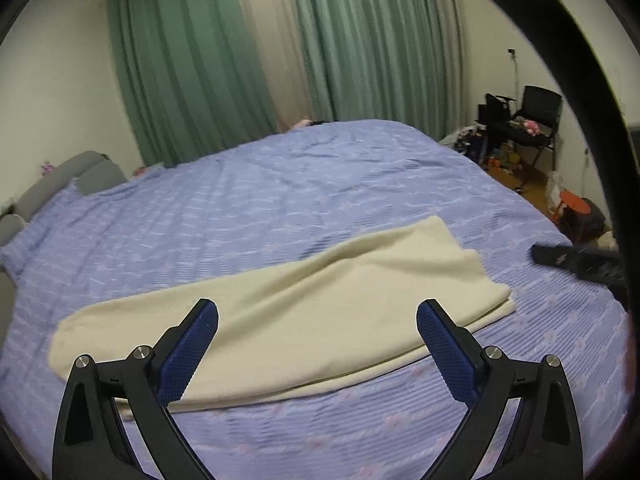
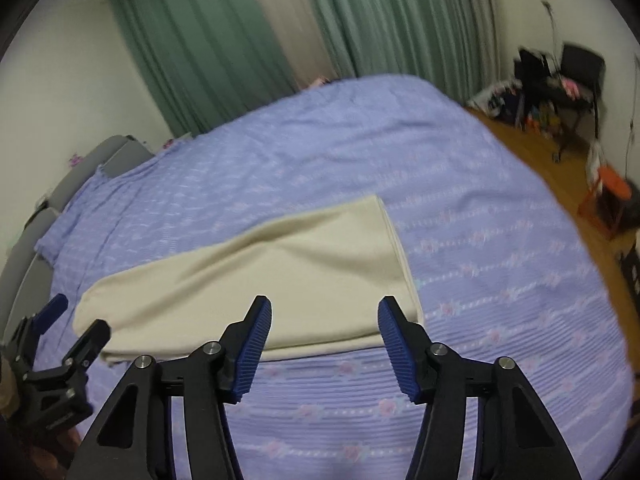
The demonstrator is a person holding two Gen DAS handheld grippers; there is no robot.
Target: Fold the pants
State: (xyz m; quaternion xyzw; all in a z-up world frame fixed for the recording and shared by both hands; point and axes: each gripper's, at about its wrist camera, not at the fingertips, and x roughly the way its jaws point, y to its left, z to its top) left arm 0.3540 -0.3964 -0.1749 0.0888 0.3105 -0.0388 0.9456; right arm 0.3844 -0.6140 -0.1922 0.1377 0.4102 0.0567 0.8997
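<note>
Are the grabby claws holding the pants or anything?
No. The left gripper and right gripper are both open, holding nothing. The folded cream fabric pants lie on the purple bedspread.

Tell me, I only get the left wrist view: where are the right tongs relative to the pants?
Observer: The right tongs hover open over the near edge of the cream pants, close to the squared end on their right.
Operator: Are they gripping any fabric?
Observer: No, the blue pads are apart with nothing between them.
Operator: Do you see my left tongs from there?
Observer: Yes, the left tongs show at the lower left, by the rounded end of the pants, also open.
Operator: What lies past the bed on the right?
Observer: A stretch of wooden floor leading to an orange stool.
</note>
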